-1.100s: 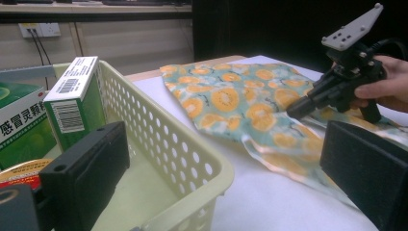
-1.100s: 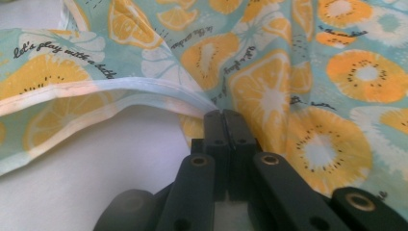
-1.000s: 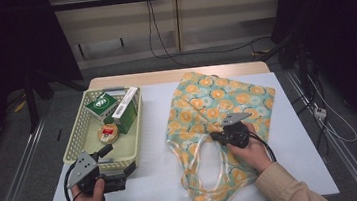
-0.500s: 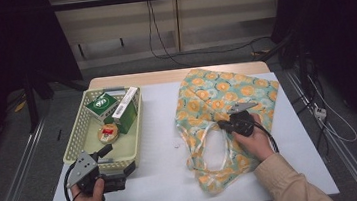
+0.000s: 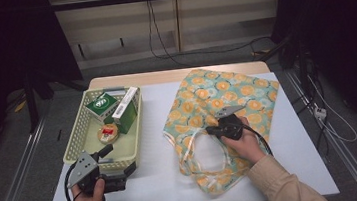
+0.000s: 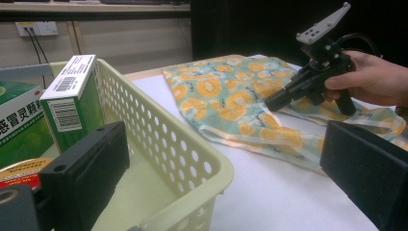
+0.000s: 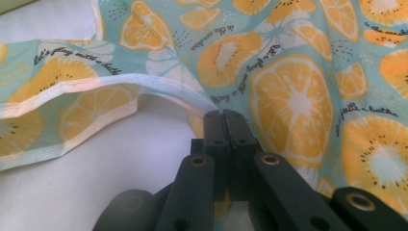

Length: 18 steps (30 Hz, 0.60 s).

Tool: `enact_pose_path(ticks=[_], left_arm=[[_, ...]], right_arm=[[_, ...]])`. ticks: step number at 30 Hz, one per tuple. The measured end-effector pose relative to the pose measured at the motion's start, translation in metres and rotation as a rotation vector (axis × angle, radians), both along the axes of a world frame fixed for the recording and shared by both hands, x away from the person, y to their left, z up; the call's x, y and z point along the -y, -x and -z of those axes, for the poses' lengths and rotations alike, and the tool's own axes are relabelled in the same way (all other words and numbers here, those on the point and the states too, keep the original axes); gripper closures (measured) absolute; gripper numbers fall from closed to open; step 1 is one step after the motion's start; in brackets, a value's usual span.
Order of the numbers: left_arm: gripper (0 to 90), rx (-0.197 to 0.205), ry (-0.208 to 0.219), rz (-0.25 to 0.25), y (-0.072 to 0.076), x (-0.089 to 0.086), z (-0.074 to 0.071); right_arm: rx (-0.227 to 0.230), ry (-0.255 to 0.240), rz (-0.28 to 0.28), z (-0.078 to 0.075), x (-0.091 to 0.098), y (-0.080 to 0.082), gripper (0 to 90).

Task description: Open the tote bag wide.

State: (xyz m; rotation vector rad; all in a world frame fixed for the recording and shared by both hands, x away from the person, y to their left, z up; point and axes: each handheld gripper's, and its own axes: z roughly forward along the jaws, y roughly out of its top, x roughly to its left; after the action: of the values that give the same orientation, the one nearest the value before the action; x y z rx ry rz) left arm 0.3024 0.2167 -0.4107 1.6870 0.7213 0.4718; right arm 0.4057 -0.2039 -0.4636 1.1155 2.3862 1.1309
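A: From the high view, what is on the table?

B: A printed fabric bag (image 5: 229,120) lies flat on the right part of the white table (image 5: 160,183), its pale handle looped toward the person. The right gripper (image 5: 211,130) rests on it near the mouth, held by the right hand (image 5: 243,141). On the left sits a perforated basket (image 5: 82,135) with a green box (image 5: 126,111), a second green carton (image 5: 101,104) and a small round tin (image 5: 108,133) inside. The left gripper (image 5: 106,151) sits at the basket's near edge.

A: Why would it sit there?

B: My guess is that it waits beside the goods while the other hand readies the bag.

A: And the left gripper view?

B: Its two black jaws stand wide apart, with nothing between them, so it is released. The basket (image 6: 192,159) wall runs between them, the green box (image 6: 72,106) upright just inside. Farther off, the right gripper (image 6: 274,102) points its tip down onto the fabric bag (image 6: 226,96).

A: The right gripper view?

B: The jaws are pressed together with no gap, and the white-edged hem of the fabric bag (image 7: 298,86) meets their tip. It looks clenched on that hem, though the pinched cloth itself is hidden behind the jaws. I judge the grip is placed at the rim so the mouth can be lifted open
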Motion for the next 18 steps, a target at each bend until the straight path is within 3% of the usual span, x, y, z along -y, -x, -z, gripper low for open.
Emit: enact_pose_path(ticks=[5, 10, 15, 18], left_arm=[[3.0, -0.001, 0.000, -0.003, -0.001, -0.001, 0.000], [3.0, -0.002, 0.001, -0.006, -0.001, -0.001, 0.000], [3.0, 0.003, -0.004, 0.001, 0.000, 0.001, 0.000], [3.0, -0.004, 0.000, -0.006, 0.000, 0.000, 0.001]], right_arm=[[-0.011, -0.004, 0.035, -0.001, -0.004, -0.005, 90.0], [0.010, -0.005, 0.035, 0.001, -0.006, -0.011, 90.0], [-0.017, 0.009, 0.020, -0.002, -0.013, -0.017, 90.0], [-0.033, -0.009, 0.024, -0.001, -0.015, -0.021, 90.0]])
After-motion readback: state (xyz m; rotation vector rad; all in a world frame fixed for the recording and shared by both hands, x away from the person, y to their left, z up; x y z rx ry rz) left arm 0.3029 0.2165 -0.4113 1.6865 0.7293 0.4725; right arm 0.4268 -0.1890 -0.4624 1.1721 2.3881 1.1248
